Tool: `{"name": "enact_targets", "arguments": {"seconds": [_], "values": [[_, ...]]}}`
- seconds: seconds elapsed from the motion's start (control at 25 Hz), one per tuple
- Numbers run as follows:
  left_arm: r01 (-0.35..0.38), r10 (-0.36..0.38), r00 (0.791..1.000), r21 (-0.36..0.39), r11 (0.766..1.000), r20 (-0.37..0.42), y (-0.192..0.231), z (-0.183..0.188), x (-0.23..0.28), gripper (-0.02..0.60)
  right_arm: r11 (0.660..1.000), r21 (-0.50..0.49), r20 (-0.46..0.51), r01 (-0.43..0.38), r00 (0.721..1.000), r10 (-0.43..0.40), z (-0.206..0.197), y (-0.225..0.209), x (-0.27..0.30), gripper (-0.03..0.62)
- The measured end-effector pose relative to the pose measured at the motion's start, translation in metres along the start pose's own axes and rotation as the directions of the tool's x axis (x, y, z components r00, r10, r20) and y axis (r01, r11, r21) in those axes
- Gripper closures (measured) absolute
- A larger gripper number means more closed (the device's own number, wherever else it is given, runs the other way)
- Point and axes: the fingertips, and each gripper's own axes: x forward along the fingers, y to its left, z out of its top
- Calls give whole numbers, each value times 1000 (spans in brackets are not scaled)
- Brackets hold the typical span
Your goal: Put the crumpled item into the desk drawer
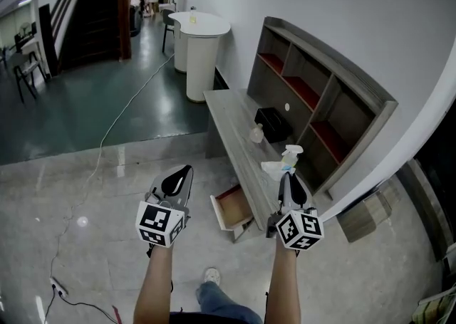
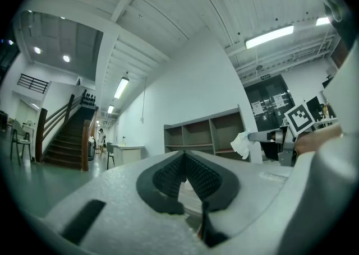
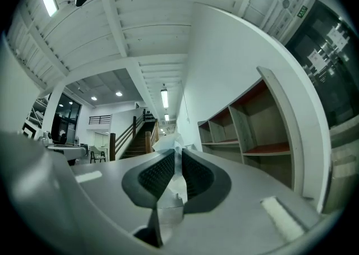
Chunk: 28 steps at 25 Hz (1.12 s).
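**Head view with both gripper views: crumpled item pinched in the right gripper, drawer standing open**

Right of centre in the head view, the right gripper (image 1: 288, 174) has its jaws pressed onto the crumpled item (image 1: 280, 166), a white wad, probably tissue or thin paper. The right gripper view confirms this: the white sheet runs down between the two ribbed pads and bunches beyond their tips. A pinch on one fold suffices for so light a thing and leaves its bulk free to drop. The left gripper (image 1: 187, 169), at centre left, has its pads meeting at the tips with nothing between them; it is kept level beside the other, seemingly in reserve for handling the drawer. The desk drawer (image 1: 235, 207) is already pulled out at lower centre, beneath the near end of the desk (image 1: 231, 112), so the item is still well apart from it. The drawer's interior is largely hidden from above, and its contents cannot be made out. A black box (image 1: 272, 124) and a small bottle (image 1: 257, 132) stand on the desk, before the shelf unit (image 1: 324, 95).
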Motion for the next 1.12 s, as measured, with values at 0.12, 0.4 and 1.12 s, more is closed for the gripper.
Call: {"name": "enact_targets", "arguments": {"seconds": [0.12, 0.4, 1.12], "values": [[-6, 6, 1000, -3, 1000, -3, 16, -7, 47, 581, 1000, 1, -5, -2, 1000, 2, -5, -22, 46, 543], [-33, 32, 999, -28, 999, -35, 47, -40, 118, 581, 1000, 9, -38, -10, 999, 11, -33, -49, 122, 543], [21, -48, 975, -125, 992, -216, 90, -169, 188, 581, 987, -95, -258, 129, 954, -150, -184, -49, 191, 543]]}}
